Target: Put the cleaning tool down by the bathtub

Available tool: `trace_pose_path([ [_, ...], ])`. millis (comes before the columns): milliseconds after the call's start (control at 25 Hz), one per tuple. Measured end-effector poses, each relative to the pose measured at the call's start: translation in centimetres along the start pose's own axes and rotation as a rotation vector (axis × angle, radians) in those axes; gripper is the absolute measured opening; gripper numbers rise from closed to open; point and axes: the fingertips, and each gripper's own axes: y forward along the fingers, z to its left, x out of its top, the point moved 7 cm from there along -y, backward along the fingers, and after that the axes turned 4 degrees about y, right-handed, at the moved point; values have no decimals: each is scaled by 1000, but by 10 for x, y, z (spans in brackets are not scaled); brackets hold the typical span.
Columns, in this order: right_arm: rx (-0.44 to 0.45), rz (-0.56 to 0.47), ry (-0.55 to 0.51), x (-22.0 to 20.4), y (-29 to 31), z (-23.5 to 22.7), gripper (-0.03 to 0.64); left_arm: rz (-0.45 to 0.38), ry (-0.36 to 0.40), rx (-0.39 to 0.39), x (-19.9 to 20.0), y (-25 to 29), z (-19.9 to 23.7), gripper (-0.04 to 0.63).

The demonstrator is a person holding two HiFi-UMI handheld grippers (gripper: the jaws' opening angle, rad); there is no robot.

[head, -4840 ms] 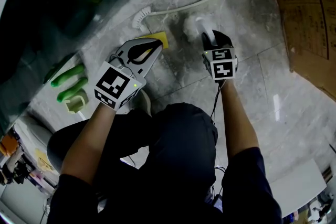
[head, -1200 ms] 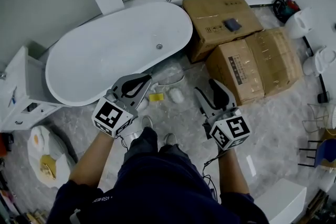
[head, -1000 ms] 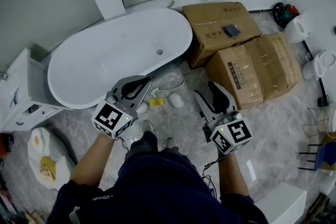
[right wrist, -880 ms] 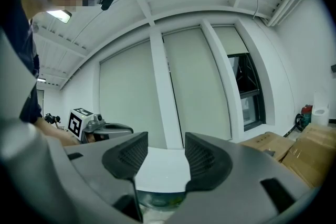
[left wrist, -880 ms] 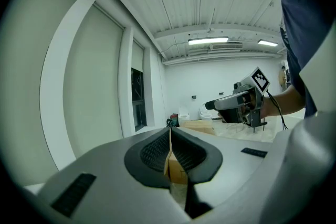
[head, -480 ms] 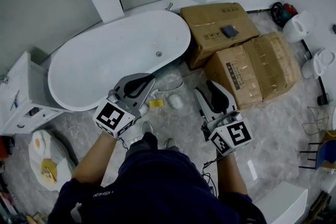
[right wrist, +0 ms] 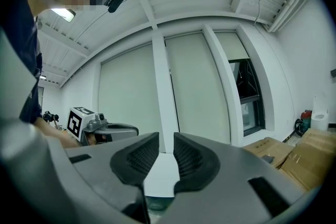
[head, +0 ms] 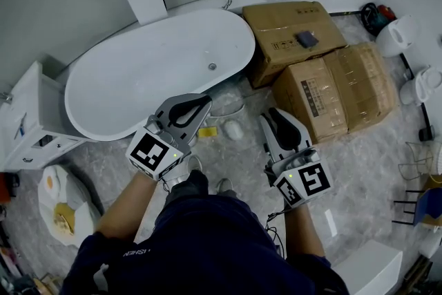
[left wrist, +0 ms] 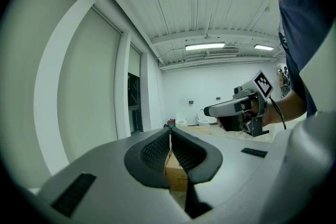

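The white bathtub (head: 138,76) fills the upper left of the head view. On the marble floor at its near end lie a long white-handled brush (head: 226,109), a yellow sponge (head: 207,131) and a small white lump (head: 233,129). My left gripper (head: 204,104) hangs in the air above them, shut, with its pads touching and nothing between them (left wrist: 170,132). My right gripper (head: 266,119) is held level beside it. Its jaws have just been closing; a narrow gap remains and holds nothing (right wrist: 166,140). Neither gripper touches a tool.
Cardboard boxes (head: 293,31) (head: 345,90) stand right of the tub. A white cabinet (head: 27,124) sits at the left, with a round mat (head: 59,207) below it. White fixtures (head: 395,34) and cables line the right wall. The person's feet (head: 195,168) stand just below the tools.
The person has risen from crouching over the tools to standing, and both grippers are now high above the floor. In the last second the right jaws narrowed and the left gripper rose slightly.
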Motion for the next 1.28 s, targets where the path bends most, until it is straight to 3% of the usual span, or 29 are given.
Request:
trace_pose_path([
  [840,24,8,-33,2,4,14,8,-21,-5,-16,6,-1,-2,34],
  [1280,28,31,-29,-4,4,13,5,-19,-16,-17,6,0,-4,34],
])
